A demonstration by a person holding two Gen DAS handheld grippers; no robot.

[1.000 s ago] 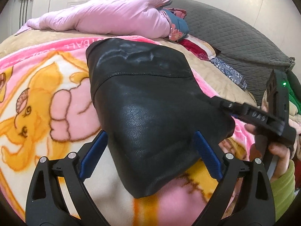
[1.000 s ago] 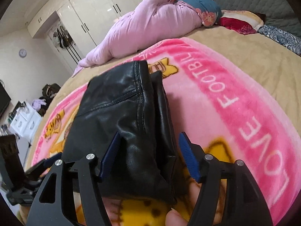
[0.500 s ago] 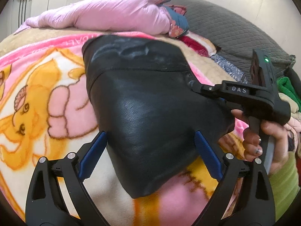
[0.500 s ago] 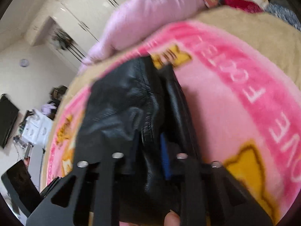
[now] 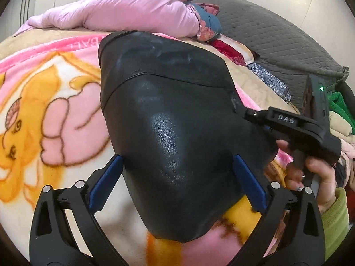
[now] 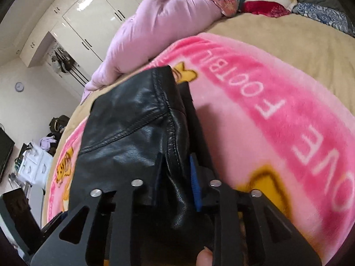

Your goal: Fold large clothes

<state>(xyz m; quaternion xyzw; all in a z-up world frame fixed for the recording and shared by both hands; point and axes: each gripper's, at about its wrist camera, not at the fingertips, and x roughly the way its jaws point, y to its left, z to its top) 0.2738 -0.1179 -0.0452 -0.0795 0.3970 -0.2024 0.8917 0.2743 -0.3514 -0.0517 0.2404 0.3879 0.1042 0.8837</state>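
Note:
A folded black leather garment (image 5: 177, 115) lies on a pink cartoon blanket (image 5: 55, 115) on the bed. My left gripper (image 5: 177, 181) is open, its blue-padded fingers on either side of the garment's near end. My right gripper (image 6: 177, 177) is shut on a seamed edge of the leather garment (image 6: 133, 133). In the left wrist view the right gripper (image 5: 248, 113) bites the garment's right side, held by a hand in a green sleeve.
A pink quilt (image 5: 133, 11) and pillows (image 5: 233, 51) lie at the bed's far side, with a grey headboard cover (image 5: 277, 40) behind. A pile of clothes (image 5: 339, 119) sits at the right. White wardrobes (image 6: 88, 22) and room clutter (image 6: 33, 159) stand beyond the bed.
My right gripper has closed from open onto the garment's edge. The left gripper has stayed open around the garment's near end.

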